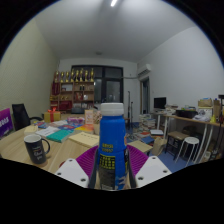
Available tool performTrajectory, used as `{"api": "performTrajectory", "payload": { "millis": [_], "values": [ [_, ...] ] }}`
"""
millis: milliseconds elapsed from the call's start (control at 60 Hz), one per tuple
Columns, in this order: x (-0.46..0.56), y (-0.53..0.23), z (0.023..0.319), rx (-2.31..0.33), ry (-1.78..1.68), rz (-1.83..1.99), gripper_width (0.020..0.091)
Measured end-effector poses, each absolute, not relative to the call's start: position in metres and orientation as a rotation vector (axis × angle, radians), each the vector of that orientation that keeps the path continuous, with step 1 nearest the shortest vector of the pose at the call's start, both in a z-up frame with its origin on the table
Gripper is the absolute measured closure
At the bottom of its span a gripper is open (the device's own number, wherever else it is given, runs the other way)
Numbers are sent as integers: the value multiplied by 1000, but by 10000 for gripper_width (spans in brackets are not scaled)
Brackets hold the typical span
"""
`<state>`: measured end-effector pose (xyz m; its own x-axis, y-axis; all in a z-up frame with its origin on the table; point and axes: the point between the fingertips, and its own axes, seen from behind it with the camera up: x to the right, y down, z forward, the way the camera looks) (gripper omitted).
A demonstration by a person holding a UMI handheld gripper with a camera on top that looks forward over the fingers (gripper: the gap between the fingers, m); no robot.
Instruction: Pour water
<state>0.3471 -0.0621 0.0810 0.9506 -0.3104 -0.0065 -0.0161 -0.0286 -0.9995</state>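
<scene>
**Bottle clamped between the fingers**

Gripping a blue bottle [112, 150] with a white cap, the gripper [112, 163] has its jaws closed narrow against the bottle's sides, the purple pads [88, 160] pressing on it left and right. The bottle stands upright and seems to be lifted clear of the wooden table [22, 150], though its base is hidden. Near the table's left edge sits a dark mug [36, 148] with its handle turned right. Farther back on the surface lie coloured papers [62, 131]. A white stool [188, 148] stands beside a desk [192, 120] on the right.
</scene>
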Motion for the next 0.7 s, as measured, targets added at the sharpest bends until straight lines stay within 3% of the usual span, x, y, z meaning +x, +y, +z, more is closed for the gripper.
{"api": "performTrajectory", "payload": {
  "millis": [117,267,400,600,700],
  "values": [
    [335,-60,96,-1622,127,-357,656],
    [300,-51,161,-1555,-355,-800,658],
    [251,-21,195,-1387,-749,-1183,657],
    [192,11,207,-1077,-1282,-1619,656],
    [179,21,193,-935,-1481,-1757,657]
  ]
}}
